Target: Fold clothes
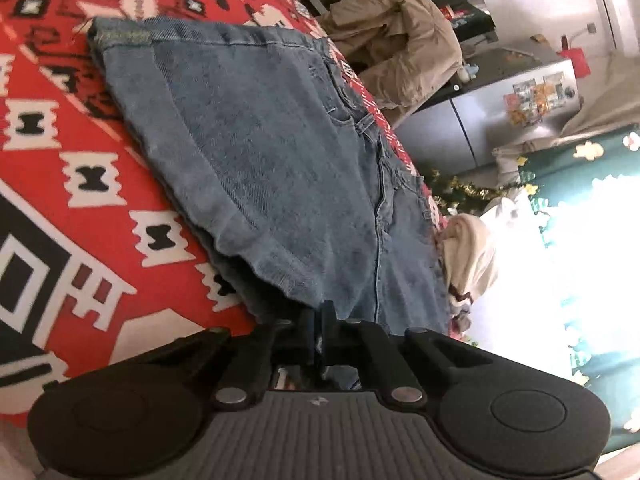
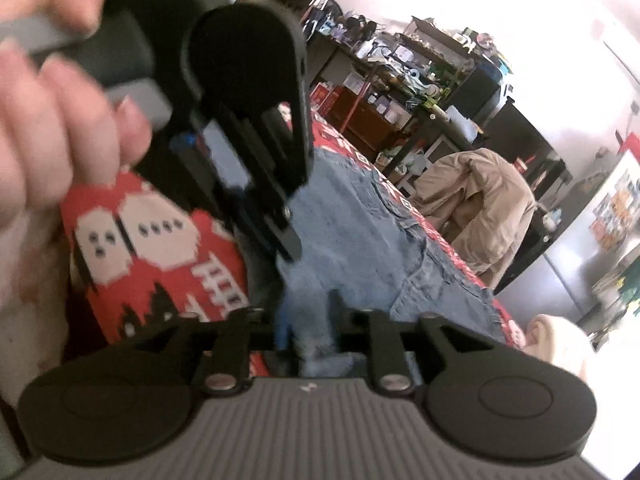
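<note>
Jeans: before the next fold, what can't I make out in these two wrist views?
- Jeans, near hem: left wrist view, hidden behind the left gripper.
- Right gripper grip on denim: right wrist view, blurred; contact unclear.
- Jeans' left side: right wrist view, blocked by the other gripper and hand.

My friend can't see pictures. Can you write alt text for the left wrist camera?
Folded blue jeans lie on a red patterned blanket, their near edge pinched in the shut left gripper. A tan jacket is heaped behind.
</note>
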Demonstrator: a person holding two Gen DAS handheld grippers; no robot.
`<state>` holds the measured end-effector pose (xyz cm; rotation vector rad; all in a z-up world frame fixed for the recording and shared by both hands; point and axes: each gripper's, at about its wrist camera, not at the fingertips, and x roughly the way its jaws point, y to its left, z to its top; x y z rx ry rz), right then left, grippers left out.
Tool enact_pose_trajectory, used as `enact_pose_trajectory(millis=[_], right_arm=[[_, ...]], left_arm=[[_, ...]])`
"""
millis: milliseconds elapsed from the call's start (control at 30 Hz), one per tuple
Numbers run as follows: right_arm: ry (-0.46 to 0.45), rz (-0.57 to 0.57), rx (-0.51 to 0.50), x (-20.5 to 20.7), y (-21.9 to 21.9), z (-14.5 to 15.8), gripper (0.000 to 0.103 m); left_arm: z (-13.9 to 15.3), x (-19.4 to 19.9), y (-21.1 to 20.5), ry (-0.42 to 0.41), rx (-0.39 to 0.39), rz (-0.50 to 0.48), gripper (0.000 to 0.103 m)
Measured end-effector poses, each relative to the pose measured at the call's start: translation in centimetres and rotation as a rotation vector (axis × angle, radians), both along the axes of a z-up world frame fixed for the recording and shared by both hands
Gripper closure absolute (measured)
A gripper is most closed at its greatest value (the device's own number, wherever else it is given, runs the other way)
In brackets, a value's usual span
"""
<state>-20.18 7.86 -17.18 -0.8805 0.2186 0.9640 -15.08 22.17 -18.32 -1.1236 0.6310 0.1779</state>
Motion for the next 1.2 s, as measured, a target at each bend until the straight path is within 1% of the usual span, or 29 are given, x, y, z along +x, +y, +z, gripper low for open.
enact_pose_trajectory(millis=[67,133,233,300,333,367,433,467,567,633,733,833,967,1067,1100,1200], right_arm=[[0.027,-0.008,-0.006,0.2,-0.4,-0.1,0.078],[0.032,-0.006,-0.010,0.3,-0.3,-0.1,0.078],[0.018,0.008,-0.033,0.1,0.3,-0.4,0.077],[0.003,0.011,-0.050,0.0,0.6,-0.8,0.079],[-0.006,0.011,-0.053,0.0,0.6,-1.0,0.081],[-0.015,0.010,-0.054,0.0,0.7,-1.1,0.091],[-0.006,0.017,-0.053,0.7,0.8,-1.1,0.098],[-0.003,0.020,-0.049,0.7,0.6,-0.9,0.099],[0.022,0.023,-0.044,0.7,-0.2,0.0,0.100],[0.046,0.020,-0.045,1.0,-0.4,0.3,0.100],[0.059,0.022,-0.053,1.3,-0.3,0.2,0.100],[0.069,0.028,-0.060,1.3,-0.3,0.0,0.100],[0.118,0.018,-0.039,1.7,-0.4,0.6,0.100],[0.112,0.012,-0.069,2.0,-0.2,-0.1,0.099],[0.104,0.014,-0.074,1.9,-0.2,-0.1,0.099],[0.170,0.014,-0.047,2.5,-0.5,0.7,0.098]], left_arm=[[0.1,0.0,0.1,0.000,0.004,0.000,0.100],[0.1,0.1,0.2,0.003,0.003,0.004,0.100],[0.5,0.4,0.2,0.008,0.010,0.005,0.100],[0.7,0.4,0.3,0.010,0.021,0.001,0.100],[0.8,0.4,0.3,0.012,0.027,-0.001,0.100],[0.9,0.4,0.3,0.015,0.033,-0.003,0.100],[1.0,0.4,0.2,0.021,0.039,-0.012,0.100],[1.0,0.4,0.1,0.026,0.047,-0.020,0.100],[1.1,0.3,-0.7,0.051,0.107,-0.051,0.101],[0.7,0.2,-1.0,0.075,0.131,-0.060,0.101],[0.2,-0.2,-0.6,0.079,0.112,-0.048,0.101],[0.5,-0.4,-0.5,0.078,0.126,-0.042,0.101],[0.6,-0.3,-0.7,0.093,0.149,-0.058,0.101],[0.7,-0.2,-0.9,0.105,0.155,-0.073,0.101],[0.8,-0.2,-0.9,0.106,0.161,-0.077,0.099],[1.6,-0.9,-1.1,0.097,0.179,-0.098,0.098]])
